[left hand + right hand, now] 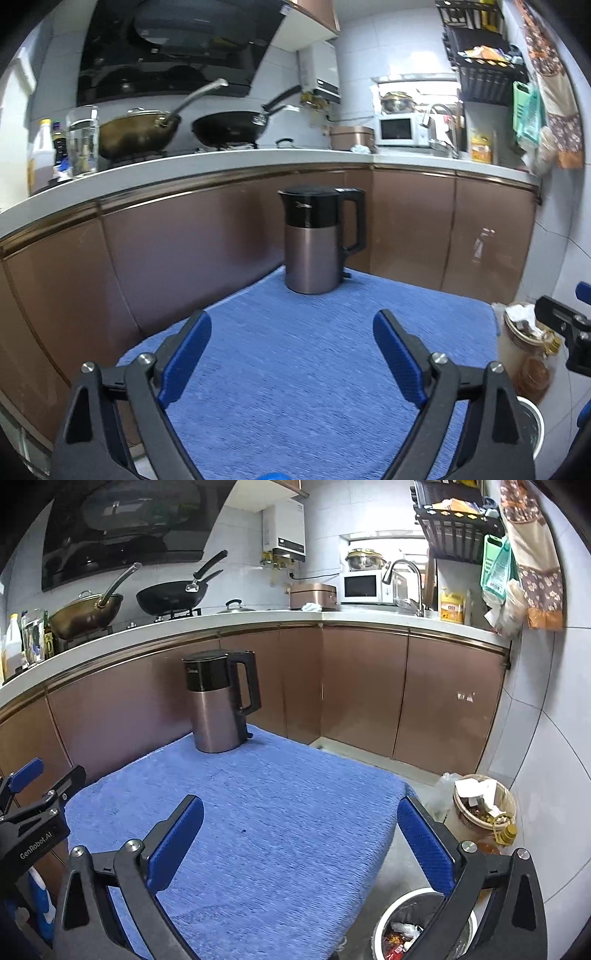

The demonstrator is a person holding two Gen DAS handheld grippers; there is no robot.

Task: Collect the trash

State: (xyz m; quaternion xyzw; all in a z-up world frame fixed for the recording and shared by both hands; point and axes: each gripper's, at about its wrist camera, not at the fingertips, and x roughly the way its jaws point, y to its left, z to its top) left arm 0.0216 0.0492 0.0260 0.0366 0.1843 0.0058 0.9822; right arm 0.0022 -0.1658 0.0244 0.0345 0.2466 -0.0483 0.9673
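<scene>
Both grippers sit closest to the lens, black hinged arms with blue ribbed pads. Left gripper [291, 332] has its jaws spread wide with nothing between them, only blue cloth below. Right gripper [301, 819] likewise gapes at its widest and holds nothing; its right finger hangs past the table's right edge. Table [258, 812] is covered in a blue towel-like cloth with a nubby ribbed weave, bare apart from a kettle [218, 701] at the far edge near the far left corner: upright, brushed metallic body, black plastic top and black loop handle. Trash sits off the table on the floor: a round bin [424, 930] with a white rim and dark liner just off the near right corner, with red and clear crinkled wrappers [397, 939] inside. Beyond it, by the tiled wall, a tan round bucket [480, 812] is stuffed with white crumpled paper and scraps, and a yellow-capped bottle [506, 834] leans at its rim. Behind the table run glossy copper-brown cabinet doors [369, 686] under a white countertop [258, 622], which carries a brass-coloured wok [86, 614], a black pan [171, 598], a white microwave [364, 587] and a chrome tap [404, 579].
</scene>
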